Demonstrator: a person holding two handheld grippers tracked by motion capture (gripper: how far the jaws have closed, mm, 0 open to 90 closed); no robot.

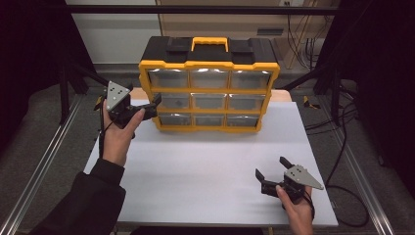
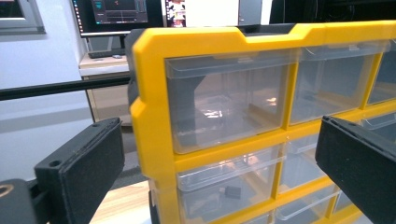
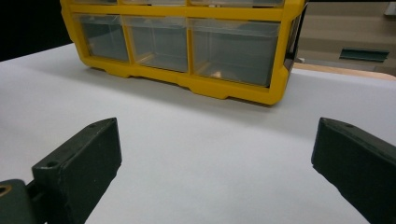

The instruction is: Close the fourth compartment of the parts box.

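Both tongs gape: left tongs (image 1: 155,101) at organizer (image 1: 209,88); its view shows small part (image 2: 231,192) inside.

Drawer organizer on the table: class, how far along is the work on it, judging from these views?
Barely begun. Done: the left gripper has reached the left edge of the drawer organizer, jaws open at its frame near the middle row. In hand: nothing gripped; every clear drawer looks shut. Left: probably gripping and pulling a drawer. The right gripper waits open, low over the white table, apart from the organizer.
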